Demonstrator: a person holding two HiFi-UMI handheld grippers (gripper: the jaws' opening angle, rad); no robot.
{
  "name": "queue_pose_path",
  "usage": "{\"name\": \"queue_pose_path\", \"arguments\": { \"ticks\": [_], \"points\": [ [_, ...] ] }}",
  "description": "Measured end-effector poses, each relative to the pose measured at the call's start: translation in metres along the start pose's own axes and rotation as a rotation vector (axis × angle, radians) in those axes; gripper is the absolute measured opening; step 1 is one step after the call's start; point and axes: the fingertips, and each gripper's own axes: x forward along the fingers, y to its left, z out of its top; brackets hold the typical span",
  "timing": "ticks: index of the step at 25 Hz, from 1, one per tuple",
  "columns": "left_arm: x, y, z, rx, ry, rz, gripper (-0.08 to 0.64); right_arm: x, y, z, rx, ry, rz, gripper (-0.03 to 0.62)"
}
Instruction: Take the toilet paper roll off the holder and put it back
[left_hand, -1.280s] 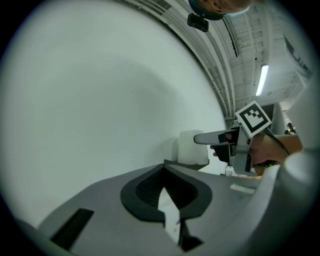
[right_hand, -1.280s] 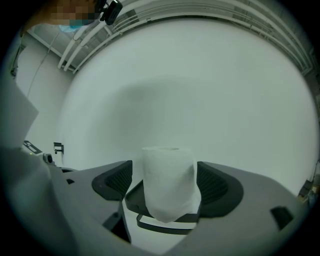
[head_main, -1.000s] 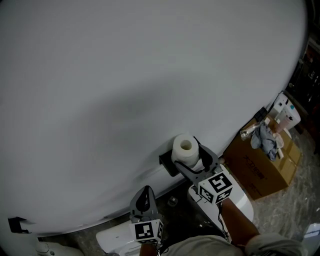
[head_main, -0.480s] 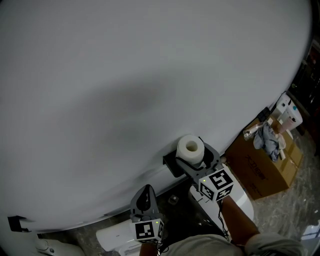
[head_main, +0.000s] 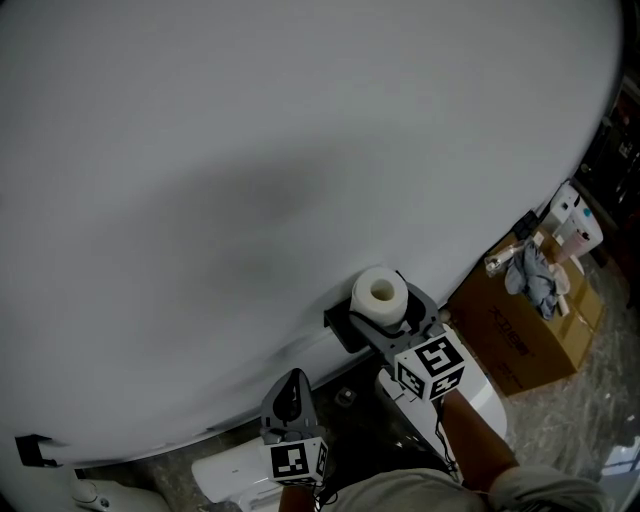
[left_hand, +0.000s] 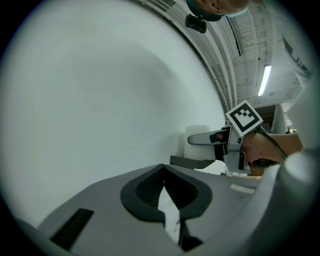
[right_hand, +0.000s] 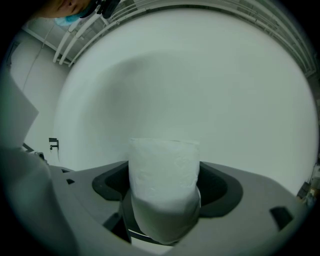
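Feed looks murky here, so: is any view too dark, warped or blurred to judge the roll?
Head view: dim, soft shadow on the wall, roll sharp. Right gripper view: fisheye, black corners, roll clear, lower half shaded. Left gripper view: fisheye too, lamp glare at right.

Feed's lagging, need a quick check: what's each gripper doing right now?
Left gripper: shut, empty.
Right gripper: shut on the toilet paper roll.

Head view looks down; all views share the toilet paper roll (head_main: 368, 306).
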Motion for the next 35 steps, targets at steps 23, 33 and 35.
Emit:
{"name": "queue_pose_path", "arguments": {
  "ticks": [23,33,35],
  "points": [
    [-0.009,-0.046,0.001,0.038,0.005,0.006,0.003,-0.019,0.001,0.016,0.007,-0.076,0.094,0.364],
    [-0.008,-0.072,0.005,0.053,-0.004,0.005,0.003,-0.050,-0.007,0.038,0.020,-0.151,0.121,0.365],
    [-0.006,-0.080,0.007,0.057,-0.004,0.001,0.003,-0.061,-0.015,0.042,0.018,-0.166,0.114,0.364]
  ]
}}
